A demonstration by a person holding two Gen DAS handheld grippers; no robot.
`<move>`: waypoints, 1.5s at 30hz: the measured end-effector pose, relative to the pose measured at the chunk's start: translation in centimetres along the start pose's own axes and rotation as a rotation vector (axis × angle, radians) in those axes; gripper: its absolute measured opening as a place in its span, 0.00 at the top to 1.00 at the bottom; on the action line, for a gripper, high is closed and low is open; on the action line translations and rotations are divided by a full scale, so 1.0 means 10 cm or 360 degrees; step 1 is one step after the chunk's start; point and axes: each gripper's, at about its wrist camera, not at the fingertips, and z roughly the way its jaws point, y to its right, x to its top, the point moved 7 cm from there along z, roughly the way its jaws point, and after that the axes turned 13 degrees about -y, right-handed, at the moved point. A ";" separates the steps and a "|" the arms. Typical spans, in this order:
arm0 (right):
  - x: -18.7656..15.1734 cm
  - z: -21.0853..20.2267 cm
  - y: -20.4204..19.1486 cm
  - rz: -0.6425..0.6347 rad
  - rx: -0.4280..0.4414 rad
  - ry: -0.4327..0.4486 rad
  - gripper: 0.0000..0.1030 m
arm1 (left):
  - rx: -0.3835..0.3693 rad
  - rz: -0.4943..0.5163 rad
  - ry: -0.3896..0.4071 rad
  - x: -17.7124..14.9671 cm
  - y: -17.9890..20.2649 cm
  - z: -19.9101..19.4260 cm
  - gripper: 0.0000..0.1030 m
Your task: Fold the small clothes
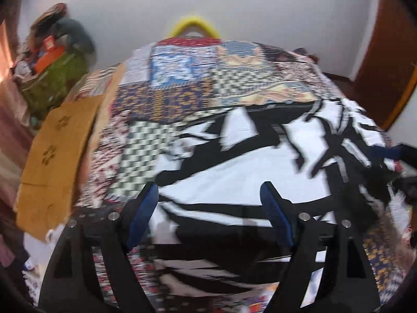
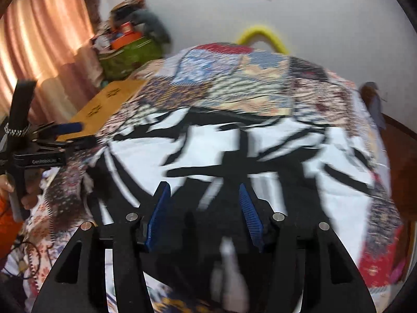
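A white garment with bold black streaks [image 1: 234,161] lies spread on a patchwork bedspread [image 1: 182,83]. It also shows in the right wrist view [image 2: 234,156]. My left gripper [image 1: 208,190] is open, its blue-padded fingers [image 1: 142,214] hovering over the garment's near left part, holding nothing. My right gripper [image 2: 204,190] is open above the garment's near edge, empty. The left gripper also shows in the right wrist view [image 2: 67,130] at the garment's left edge. Both views are motion-blurred.
A tan cardboard sheet [image 1: 57,156] lies at the bed's left edge. A green bag full of items [image 1: 52,83] stands by the pink curtain [image 2: 39,39]. A yellow curved object [image 1: 194,26] sits behind the bed against the white wall. A brown door [image 1: 385,65] is at right.
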 end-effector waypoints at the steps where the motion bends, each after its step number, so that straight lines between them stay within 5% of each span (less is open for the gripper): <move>1: 0.00 0.07 -0.05 -0.0015 0.0009 -0.0019 0.48 | -0.0019 0.0011 -0.0007 0.01 0.07 0.04 0.19; 5: -0.15 0.46 -0.15 -0.0091 -0.0008 -0.0185 0.46 | -0.0024 0.0067 -0.0164 -0.10 0.25 0.42 0.19; 8: -0.37 0.62 -0.05 -0.0105 -0.0024 -0.0260 0.46 | 0.0081 0.0160 -0.0299 -0.35 0.29 0.75 0.17; 11: -0.52 0.52 0.08 -0.0080 0.0024 -0.0229 0.44 | 0.0113 0.0163 -0.0215 -0.47 0.23 0.74 0.07; 17: -0.78 0.31 0.32 0.0027 -0.0005 -0.0220 0.44 | 0.0166 0.0135 -0.0254 -0.63 0.01 0.64 0.07; 35: -1.24 -0.22 0.72 0.0304 -0.0221 -0.0194 0.44 | 0.0226 -0.0393 -0.0291 -1.22 -0.89 0.15 0.06; 45: -0.74 -0.50 0.28 0.0216 -0.0161 0.0051 0.40 | -0.0172 -0.0647 -0.0210 -1.25 -0.65 -0.21 0.06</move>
